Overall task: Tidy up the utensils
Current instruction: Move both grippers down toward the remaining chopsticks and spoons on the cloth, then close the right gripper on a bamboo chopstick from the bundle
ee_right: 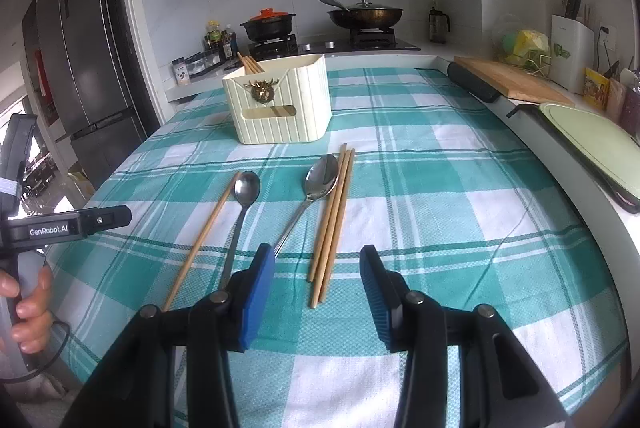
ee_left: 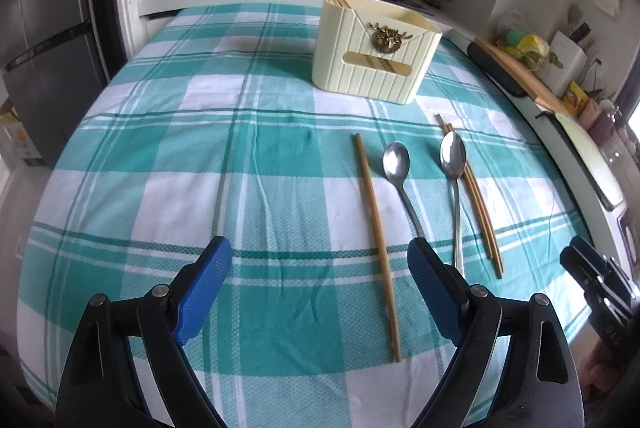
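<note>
On checked worktop (ee_right: 440,155): single chopstick (ee_left: 376,240), two spoons (ee_left: 396,163) (ee_left: 453,155), chopstick bundle (ee_right: 332,224), all before cream holder (ee_right: 280,103). Left tongs (ee_left: 320,284) wide apart, empty. Right tongs (ee_right: 318,280) apart, empty.

Both wrist views look down and forward over the checked counter (ee_left: 160,155) toward the holder (ee_left: 374,55), close above the cloth. The left view sits left of the holder (ee_right: 278,103), the right view right of it. Both share holder, spoons (ee_left: 400,179) and stove (ee_right: 332,45).
</note>
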Available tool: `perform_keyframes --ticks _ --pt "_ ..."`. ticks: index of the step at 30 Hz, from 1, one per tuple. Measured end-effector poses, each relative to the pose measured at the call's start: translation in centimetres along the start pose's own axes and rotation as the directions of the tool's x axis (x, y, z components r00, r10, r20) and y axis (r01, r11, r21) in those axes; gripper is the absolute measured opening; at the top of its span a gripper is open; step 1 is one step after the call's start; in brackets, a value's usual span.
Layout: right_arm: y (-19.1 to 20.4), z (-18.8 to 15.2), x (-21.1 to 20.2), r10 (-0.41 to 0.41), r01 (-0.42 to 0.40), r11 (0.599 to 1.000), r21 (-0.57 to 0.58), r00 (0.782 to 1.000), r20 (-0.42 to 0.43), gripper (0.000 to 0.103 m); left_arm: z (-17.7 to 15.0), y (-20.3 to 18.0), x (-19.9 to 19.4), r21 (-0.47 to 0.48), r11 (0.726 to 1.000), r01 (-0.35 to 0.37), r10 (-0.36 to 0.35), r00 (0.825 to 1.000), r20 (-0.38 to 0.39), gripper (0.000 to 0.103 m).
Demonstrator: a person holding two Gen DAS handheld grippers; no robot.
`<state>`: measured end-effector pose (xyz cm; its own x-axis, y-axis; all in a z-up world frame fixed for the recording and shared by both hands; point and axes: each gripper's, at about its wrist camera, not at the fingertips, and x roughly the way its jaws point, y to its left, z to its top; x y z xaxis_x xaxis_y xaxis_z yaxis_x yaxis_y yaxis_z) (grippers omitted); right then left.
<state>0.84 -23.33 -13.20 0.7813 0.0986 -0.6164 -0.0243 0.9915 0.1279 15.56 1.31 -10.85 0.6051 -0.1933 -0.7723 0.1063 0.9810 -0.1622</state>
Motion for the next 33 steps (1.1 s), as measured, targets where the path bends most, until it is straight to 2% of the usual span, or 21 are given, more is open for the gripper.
perform_keyframes --ticks 7,13,16,20,26,33 --pt "-1.8 0.0 1.2 0.009 -0.006 0.997 0.070 0.999 -0.041 0.045 1.7 -1.5 4.1 0.022 0.999 0.038 -0.036 0.996 -0.084 0.092" --pt "-4.3 1.4 4.1 -0.027 0.035 0.997 0.067 0.993 -0.118 0.045 2.6 -3.1 7.3 0.078 0.997 -0.027 0.033 0.996 -0.086 0.092" --pt "-4.9 2.5 6.1 0.007 0.004 0.997 0.073 0.987 -0.158 0.044 2.7 -3.6 8.7 0.094 0.994 -0.057 0.066 0.993 -0.094 0.092" --pt "-4.6 3.9 9.2 0.053 -0.037 0.996 0.075 0.975 -0.216 0.030 2.5 -4.0 9.4 0.117 0.989 -0.092 0.103 0.991 -0.084 0.092" --pt "-3.7 5.0 13.1 0.063 -0.050 0.997 0.055 0.956 -0.286 0.028 1.9 -4.1 9.8 0.135 0.983 -0.124 0.136 0.987 -0.085 0.092" --pt "-2.8 5.4 15.5 0.002 -0.011 1.000 -0.029 0.952 -0.307 0.027 1.4 -3.4 10.1 0.118 0.986 -0.115 0.127 0.987 -0.103 0.092"
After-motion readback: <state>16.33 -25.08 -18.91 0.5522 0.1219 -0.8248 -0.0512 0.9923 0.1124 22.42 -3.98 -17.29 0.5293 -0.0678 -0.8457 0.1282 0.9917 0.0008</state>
